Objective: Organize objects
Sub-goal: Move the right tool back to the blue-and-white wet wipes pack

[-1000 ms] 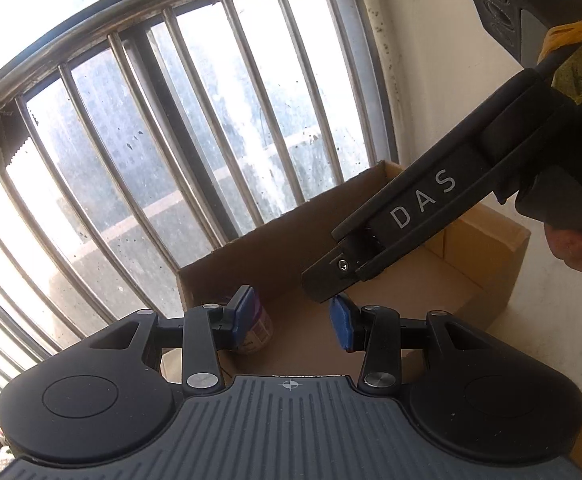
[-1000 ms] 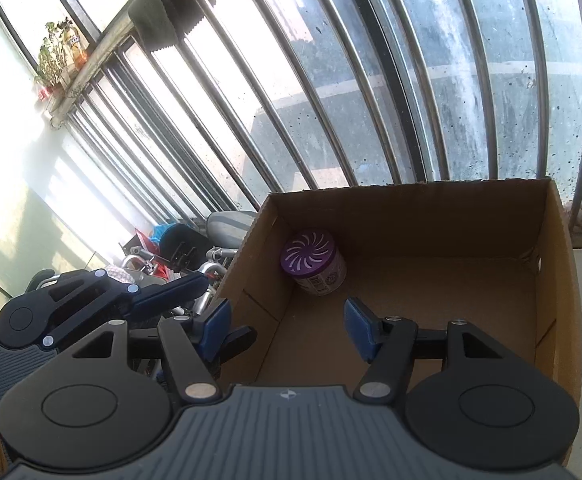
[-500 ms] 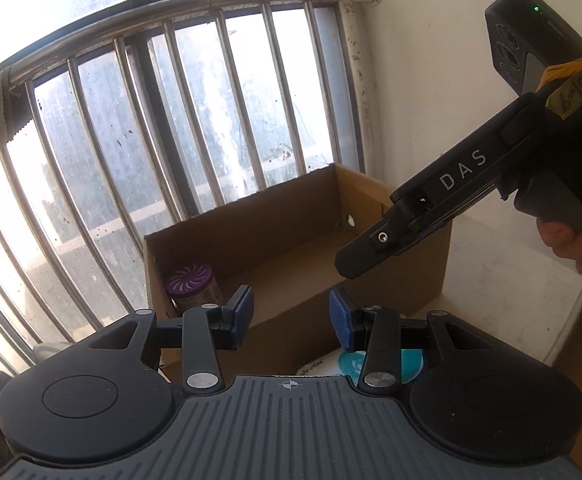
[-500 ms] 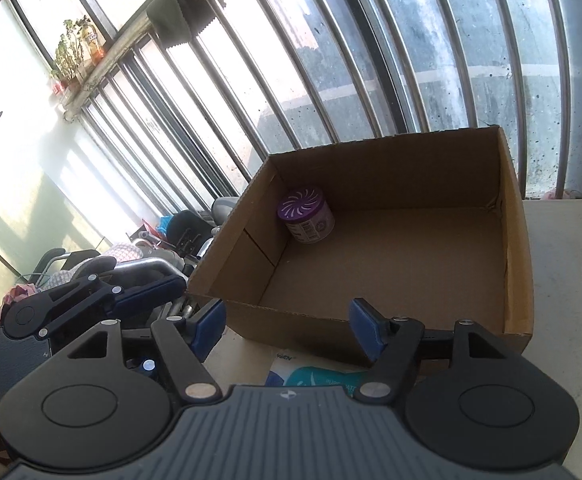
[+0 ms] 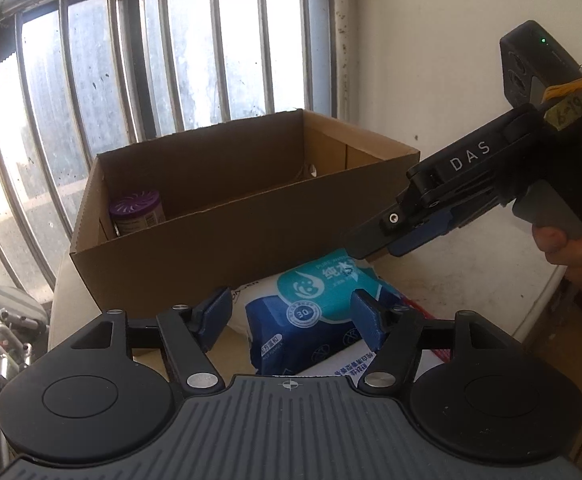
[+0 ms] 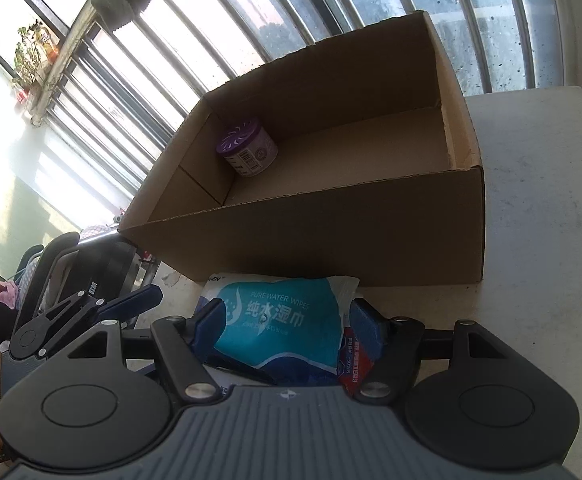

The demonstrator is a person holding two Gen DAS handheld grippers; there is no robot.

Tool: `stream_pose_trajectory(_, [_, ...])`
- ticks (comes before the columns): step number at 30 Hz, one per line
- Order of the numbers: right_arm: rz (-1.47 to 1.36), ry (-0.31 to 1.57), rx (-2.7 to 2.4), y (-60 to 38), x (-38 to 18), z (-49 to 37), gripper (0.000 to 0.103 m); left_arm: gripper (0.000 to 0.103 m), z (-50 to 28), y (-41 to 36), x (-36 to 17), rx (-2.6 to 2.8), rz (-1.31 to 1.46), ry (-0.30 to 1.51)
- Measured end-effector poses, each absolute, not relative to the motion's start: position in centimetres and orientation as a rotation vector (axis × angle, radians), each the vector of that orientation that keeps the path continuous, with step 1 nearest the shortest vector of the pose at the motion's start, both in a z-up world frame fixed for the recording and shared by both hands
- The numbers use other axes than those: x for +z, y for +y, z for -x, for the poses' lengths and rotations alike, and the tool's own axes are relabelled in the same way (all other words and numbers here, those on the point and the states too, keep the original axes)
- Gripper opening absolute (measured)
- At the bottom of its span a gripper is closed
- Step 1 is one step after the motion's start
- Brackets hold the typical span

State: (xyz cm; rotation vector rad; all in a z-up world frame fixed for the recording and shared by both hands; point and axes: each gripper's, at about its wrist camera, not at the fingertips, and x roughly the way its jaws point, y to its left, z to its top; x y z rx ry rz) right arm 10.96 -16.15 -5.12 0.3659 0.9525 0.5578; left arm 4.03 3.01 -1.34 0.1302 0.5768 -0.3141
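Sitting beside wipes pack [image 6: 287,326], cardboard box [image 6: 331,236] holds purple jar [image 6: 247,152].

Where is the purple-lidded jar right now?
In both wrist views, the purple-lidded jar stands upright inside the cardboard box, in its far-left corner near the window bars.

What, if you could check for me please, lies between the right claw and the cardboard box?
In the right wrist view, the wet wipes pack lies between the open right claw and the cardboard box's near wall, on the white tabletop.
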Motion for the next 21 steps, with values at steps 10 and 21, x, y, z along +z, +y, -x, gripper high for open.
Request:
stream_pose_trajectory(10, [-0.373,0.957,0.574,-16.7,-5.6,-10.2,0.071,0.074,-3.9,4.7,-2.7,-0.383,-0.018,0.601])
stream_pose_trajectory(21, [-0.389,1.006,0.602,-15.7,-6.9,-11.6,0.072,0.075,-5.3,5.2,-4.8,-0.395,-0.003,0.627])
